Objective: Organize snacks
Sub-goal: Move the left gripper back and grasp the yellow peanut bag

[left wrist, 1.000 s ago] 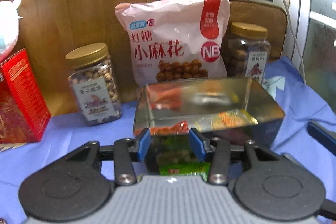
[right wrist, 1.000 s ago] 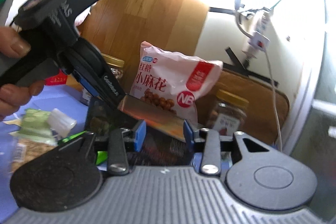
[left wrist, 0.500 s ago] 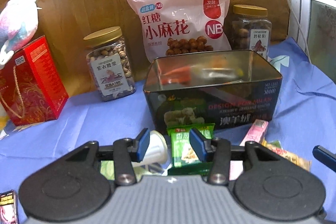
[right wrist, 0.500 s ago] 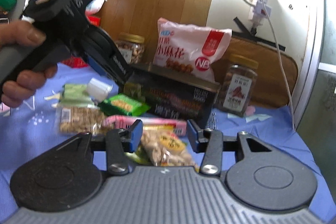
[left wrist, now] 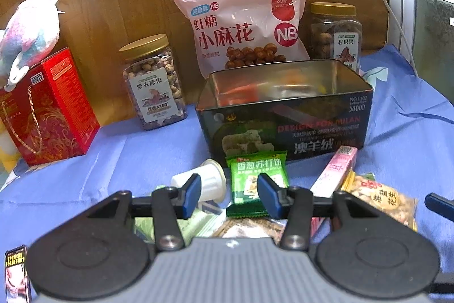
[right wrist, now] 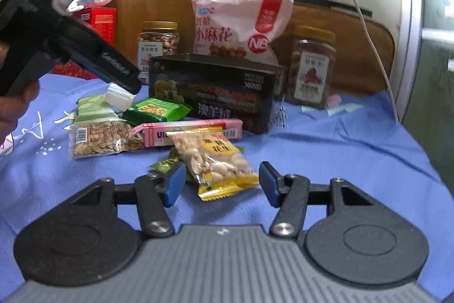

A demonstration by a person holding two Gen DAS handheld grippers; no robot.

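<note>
Right wrist view: I am hovering before the open black tin (right wrist: pixel 215 93) on the blue cloth (right wrist: pixel 340 149). My right gripper (right wrist: pixel 218 183), jaws opening and empty, is straddling the peanut packet (right wrist: pixel 212 158); my left gripper (left wrist: pixel 228 195), half-open and empty, is facing the green biscuit packet (left wrist: pixel 256 175). Crinkly film may be slipping free.
</note>
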